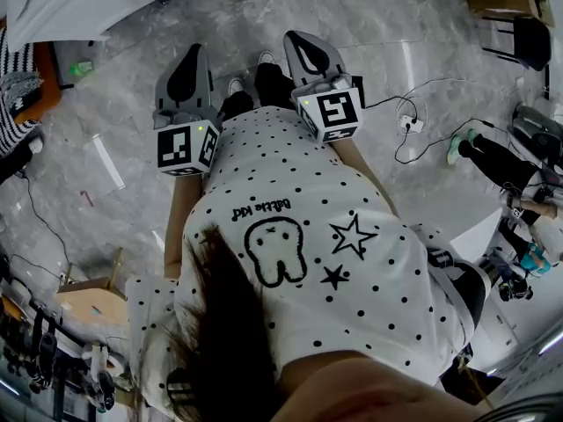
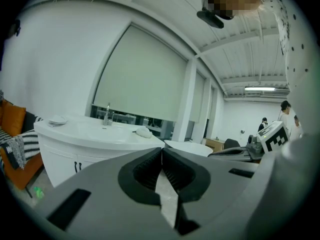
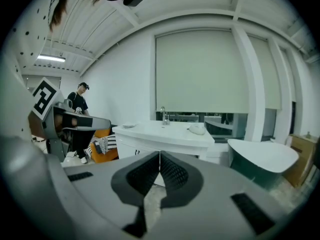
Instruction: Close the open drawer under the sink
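Observation:
The white sink cabinet [image 2: 85, 139] with its tap [image 2: 107, 115] stands some way ahead at the left in the left gripper view. Its front shows doors with dark handles [image 2: 76, 167]; no open drawer can be made out. In the right gripper view the same cabinet [image 3: 165, 135] lies straight ahead beyond the jaws. My left gripper [image 2: 161, 150] is shut with nothing in it. My right gripper [image 3: 159, 154] has its pads together and is also empty. In the head view both the left gripper [image 1: 195, 53] and the right gripper [image 1: 297, 39] point forward over the marble floor, far from the cabinet [image 1: 88, 3].
A white bathtub [image 3: 262, 159] stands right of the cabinet. An orange sofa with a striped blanket [image 3: 102, 146] sits to its left, with a person in black [image 3: 80, 104] beside it. Cables and a socket strip [image 1: 412, 123] lie on the floor at the right.

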`<state>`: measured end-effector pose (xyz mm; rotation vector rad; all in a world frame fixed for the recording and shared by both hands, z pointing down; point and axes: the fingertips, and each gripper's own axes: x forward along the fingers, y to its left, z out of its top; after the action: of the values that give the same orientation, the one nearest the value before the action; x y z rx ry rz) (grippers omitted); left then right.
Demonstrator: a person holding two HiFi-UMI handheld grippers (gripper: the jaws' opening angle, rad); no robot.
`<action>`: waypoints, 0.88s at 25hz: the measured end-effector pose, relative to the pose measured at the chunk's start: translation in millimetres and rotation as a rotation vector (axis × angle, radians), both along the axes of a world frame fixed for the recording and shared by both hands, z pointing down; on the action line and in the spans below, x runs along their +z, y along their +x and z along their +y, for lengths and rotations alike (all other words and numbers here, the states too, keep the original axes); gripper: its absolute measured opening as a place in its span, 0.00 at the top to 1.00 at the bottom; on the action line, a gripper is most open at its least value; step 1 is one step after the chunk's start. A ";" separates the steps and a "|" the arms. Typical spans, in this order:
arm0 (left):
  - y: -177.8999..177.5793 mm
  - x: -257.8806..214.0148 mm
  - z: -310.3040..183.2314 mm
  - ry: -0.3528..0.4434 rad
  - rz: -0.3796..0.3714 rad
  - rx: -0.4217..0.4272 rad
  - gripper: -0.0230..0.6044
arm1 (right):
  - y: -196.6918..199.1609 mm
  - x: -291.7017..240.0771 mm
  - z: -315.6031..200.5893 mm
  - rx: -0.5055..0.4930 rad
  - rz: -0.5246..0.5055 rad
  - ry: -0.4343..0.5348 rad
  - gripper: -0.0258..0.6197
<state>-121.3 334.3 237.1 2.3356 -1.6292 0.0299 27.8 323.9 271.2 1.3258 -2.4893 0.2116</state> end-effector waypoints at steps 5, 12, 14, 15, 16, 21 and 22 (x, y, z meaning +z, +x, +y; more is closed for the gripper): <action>13.4 1.5 -18.7 -0.004 0.000 -0.028 0.95 | 22.0 0.1 -19.8 -0.011 -0.001 0.001 0.94; 46.5 6.6 -50.4 0.012 -0.016 -0.099 0.95 | 65.0 5.6 -56.7 -0.046 -0.017 0.018 0.94; 43.3 4.2 -54.3 0.018 -0.014 -0.115 0.95 | 64.7 3.1 -62.4 -0.051 -0.024 0.022 0.94; 41.0 2.7 -56.2 0.022 -0.013 -0.122 0.95 | 63.7 1.8 -65.1 -0.055 -0.028 0.024 0.94; 38.7 1.0 -58.1 0.027 -0.011 -0.130 0.95 | 62.4 0.6 -67.7 -0.059 -0.031 0.027 0.94; 37.3 -7.4 -64.1 0.050 0.000 -0.170 0.95 | 62.6 -1.1 -76.6 -0.094 -0.033 0.024 0.94; 41.0 -7.5 -67.6 0.049 0.003 -0.174 0.95 | 67.0 -0.2 -80.1 -0.097 -0.033 0.019 0.94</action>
<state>-80.3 266.8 229.6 2.2181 -1.8458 -0.0509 94.8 243.8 271.0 1.2142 -2.5820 0.1888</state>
